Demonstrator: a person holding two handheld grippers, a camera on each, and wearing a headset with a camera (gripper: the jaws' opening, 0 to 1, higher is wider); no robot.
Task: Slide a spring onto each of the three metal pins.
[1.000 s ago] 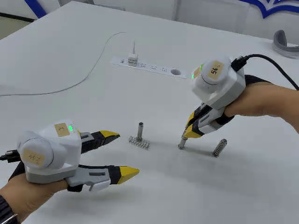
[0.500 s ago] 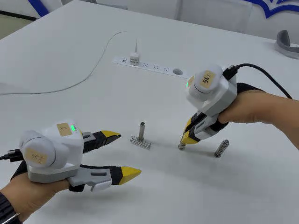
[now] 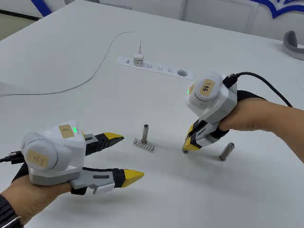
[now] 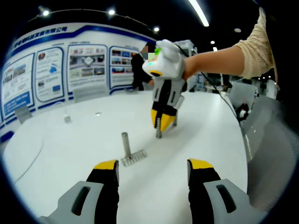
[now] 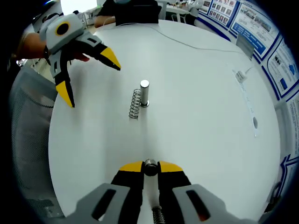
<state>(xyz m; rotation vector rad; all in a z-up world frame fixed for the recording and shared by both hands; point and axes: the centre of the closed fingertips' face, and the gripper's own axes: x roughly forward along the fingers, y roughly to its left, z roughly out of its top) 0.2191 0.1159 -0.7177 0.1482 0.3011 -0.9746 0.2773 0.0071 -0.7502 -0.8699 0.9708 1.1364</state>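
Right gripper (image 3: 192, 142) has dropped lower over the last second, so its yellow tips now sit just above the white table (image 3: 71, 42) and a lot less of the metal pin (image 3: 185, 150) pokes out below them. It's closed tight on that pin. In the right gripper view you can see the pin's round top (image 5: 150, 166) pinched right between the tips of the right gripper (image 5: 150, 168), and in the left gripper view the pin (image 4: 159, 134) hangs roughly upright under the right gripper (image 4: 163, 122), with its lower end looking like it touches the table. The left gripper (image 3: 129, 156) hangs low at the near left with its jaws spread wide and nothing between them, same story in its own view (image 4: 153, 164) and from across the table (image 5: 92, 84). Between the two grippers the second pin (image 3: 145, 133) stands upright on the table, bare, with a spring (image 3: 143, 145) lying flat right at its base, touching or as good as. You get the same pair in the left gripper view (image 4: 125, 144) (image 4: 133, 157) and the right gripper view (image 5: 145, 93) (image 5: 135, 104). The other spring (image 3: 226, 151) lies tilted just right of the right gripper, and I can't tell if there's a pin inside it. Further back there's a power strip (image 3: 154, 68) with a charger plug (image 3: 139, 59) in it and a white cable (image 3: 95, 71) curving off to the left.
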